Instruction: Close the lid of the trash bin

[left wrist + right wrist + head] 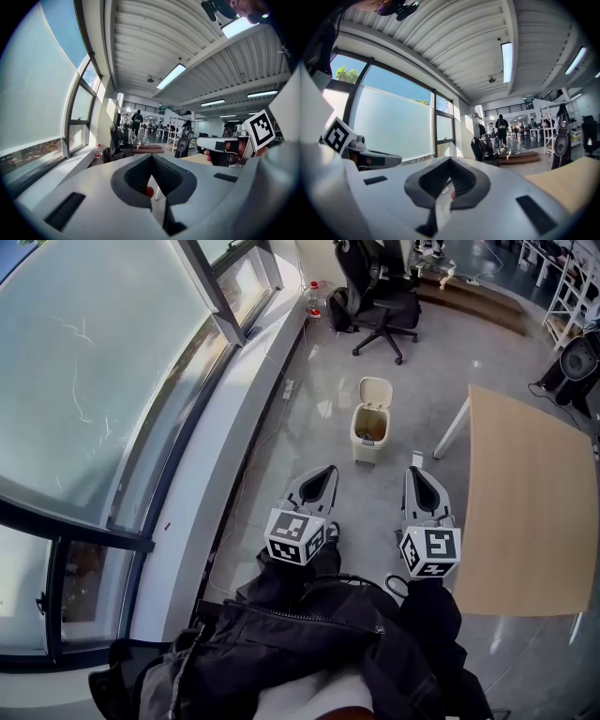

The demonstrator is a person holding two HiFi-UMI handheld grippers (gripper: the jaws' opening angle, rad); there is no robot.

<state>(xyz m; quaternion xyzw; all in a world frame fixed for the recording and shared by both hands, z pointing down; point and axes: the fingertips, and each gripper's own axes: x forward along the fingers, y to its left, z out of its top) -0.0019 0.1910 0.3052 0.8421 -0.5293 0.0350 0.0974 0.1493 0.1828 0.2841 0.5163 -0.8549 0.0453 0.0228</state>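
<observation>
**Head view, steeply downward.** A frosted window wall (94, 362) fills the left, bordered by a white sill (211, 474); a glossy grey floor (309, 418) runs up the middle; the corner of a pale wooden table (530, 512) takes the right. A black office chair (380, 296) stands at the top, beside a low wooden platform (473, 294); a black loudspeaker (577, 362) stands at the right edge. The cream trash bin (370, 432) sits on the floor between sill and table, well ahead of both grippers; its lid (376, 390) stands upright, leaving the mouth uncovered. The left gripper (326, 471) and the right gripper (415, 472) point toward the bin side by side and apart from it; each bears a marker cube (431, 549) above a dark jacket (309, 634). Both pairs of jaws are clenched tip to tip with nothing gripped. A bottle (316, 298) stands by the window near the chair.

**Gripper views only.** A ribbed white ceiling (140, 42) carries strip lights (171, 76); a person (136, 119) stands far down the hall; the bin shows in the head view alone. The left gripper view takes in the hand (230, 146) around the right gripper; the right gripper view shows blue sky (389, 84) above the frosted glass, with foliage (344, 73) at its left.
</observation>
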